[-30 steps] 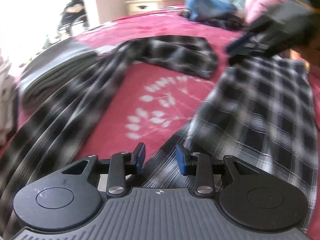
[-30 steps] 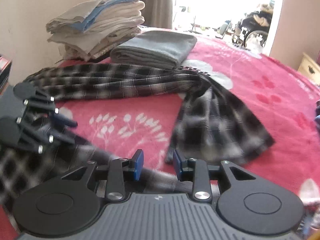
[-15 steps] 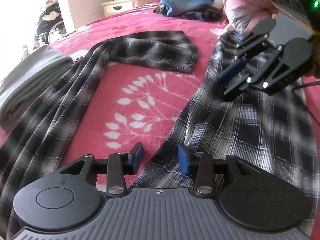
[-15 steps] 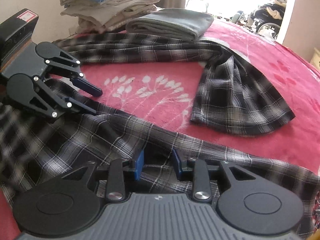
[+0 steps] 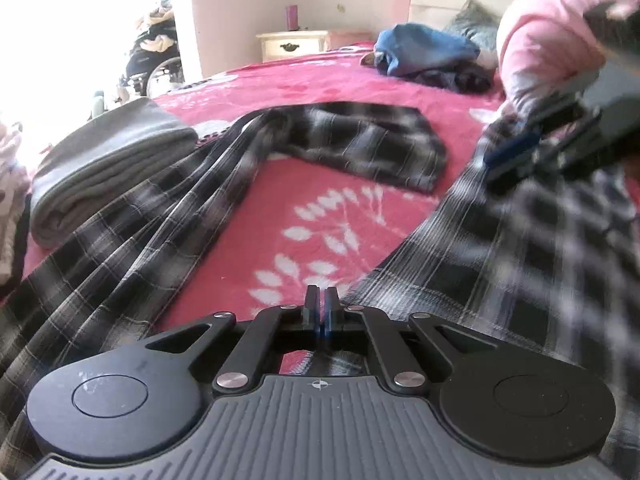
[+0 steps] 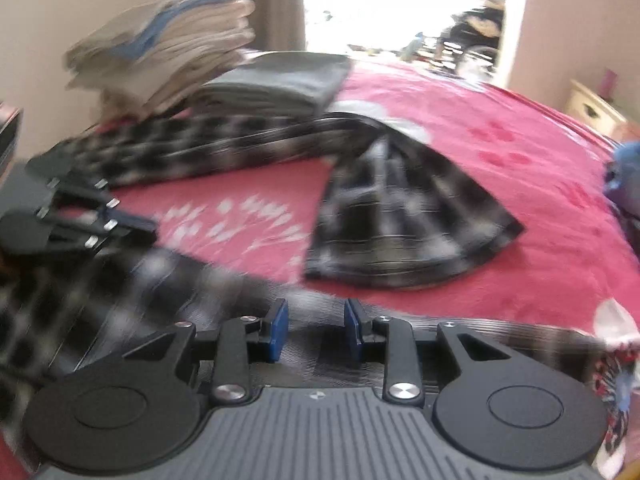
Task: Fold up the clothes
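Shirt (image 5: pixel 500 264) hem beside shut left gripper (image 5: pixel 320 312).

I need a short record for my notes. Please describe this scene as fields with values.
surface: red bedspread with white leaf print
garment: black-and-white plaid shirt, spread out, unfolded
left gripper: shut at the shirt's edge; a grip on cloth cannot be told
right gripper: open above the shirt
already folded: grey cloth, cream pile
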{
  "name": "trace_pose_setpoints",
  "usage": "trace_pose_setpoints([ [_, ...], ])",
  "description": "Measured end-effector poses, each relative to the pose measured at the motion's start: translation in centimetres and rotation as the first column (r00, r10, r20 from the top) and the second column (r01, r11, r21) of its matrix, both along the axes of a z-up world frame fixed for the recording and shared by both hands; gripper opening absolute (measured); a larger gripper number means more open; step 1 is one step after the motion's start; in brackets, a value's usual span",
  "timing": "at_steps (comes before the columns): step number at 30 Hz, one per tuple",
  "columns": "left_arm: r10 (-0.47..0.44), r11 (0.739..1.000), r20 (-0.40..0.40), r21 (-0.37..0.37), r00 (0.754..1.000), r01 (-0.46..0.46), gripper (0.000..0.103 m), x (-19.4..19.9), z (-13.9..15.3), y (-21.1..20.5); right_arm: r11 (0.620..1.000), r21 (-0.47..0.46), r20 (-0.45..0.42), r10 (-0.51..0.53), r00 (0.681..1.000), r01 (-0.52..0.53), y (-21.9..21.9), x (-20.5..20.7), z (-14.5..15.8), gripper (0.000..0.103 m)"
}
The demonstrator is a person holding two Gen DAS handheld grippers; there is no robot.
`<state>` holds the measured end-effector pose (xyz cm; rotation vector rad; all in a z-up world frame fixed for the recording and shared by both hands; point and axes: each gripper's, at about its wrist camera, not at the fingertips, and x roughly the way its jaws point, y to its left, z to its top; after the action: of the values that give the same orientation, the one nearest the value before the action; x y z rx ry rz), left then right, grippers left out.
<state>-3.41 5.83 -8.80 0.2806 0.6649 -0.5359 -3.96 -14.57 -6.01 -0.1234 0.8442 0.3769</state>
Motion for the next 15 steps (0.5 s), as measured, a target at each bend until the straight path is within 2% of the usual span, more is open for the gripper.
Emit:
trace_pose_setpoints([
  [2, 0.022, 1.000, -0.003, 0.001, 1.000, -0.022, 0.001, 0.2, -0.2, 0.1, 0.999, -0.017, -0.033, -0.044, 0.998, 0.043, -0.6, 1.1, -1.5, 0.030],
  [5, 0.058, 0.998, -0.010, 0.012, 0.998, -0.058, 0.002, 0.6, -0.7, 0.1, 0.996, -0.055, 0.048, -0.074, 0.996, 0.077, -1.4, 2.1, -3.3, 0.031],
  [7, 0.074, 0.997, -0.012, 0.011, 0.997, -0.073, 0.003, 0.8, -1.0, 0.1, 0.983, -0.083, 0.094, -0.157, 0.983, 0.165, -2.1, 2.8, -2.9, 0.031],
  [9, 0.083, 0.997, -0.014, 0.009, 0.996, -0.083, 0.003, 1.0, -1.0, 0.0, 0.958, -0.070, 0.117, -0.270, 0.956, 0.279, -3.7, 3.3, -2.1, 0.031],
  [11, 0.106, 0.994, -0.022, -0.006, 0.994, -0.106, 0.011, 1.2, -0.6, 0.2, 0.948, 0.000, 0.091, -0.318, 0.944, 0.319, -5.4, 2.9, -1.0, 0.031],
  [13, 0.138, 0.989, -0.036, -0.045, 0.990, -0.140, 0.022, 1.5, 0.0, 0.6, 0.949, 0.052, 0.020, -0.311, 0.950, 0.310, -6.3, 2.4, -0.6, 0.031],
  [14, 0.157, 0.984, -0.041, -0.074, 0.987, -0.160, 0.024, 1.6, 0.4, 0.9, 0.948, 0.049, -0.017, -0.315, 0.949, 0.316, -6.6, 2.4, -1.0, 0.031],
  [15, 0.178, 0.978, -0.044, -0.105, 0.983, -0.182, 0.025, 1.8, 0.9, 1.4, 0.932, 0.016, -0.021, -0.363, 0.932, 0.363, -7.0, 2.6, -1.4, 0.031],
])
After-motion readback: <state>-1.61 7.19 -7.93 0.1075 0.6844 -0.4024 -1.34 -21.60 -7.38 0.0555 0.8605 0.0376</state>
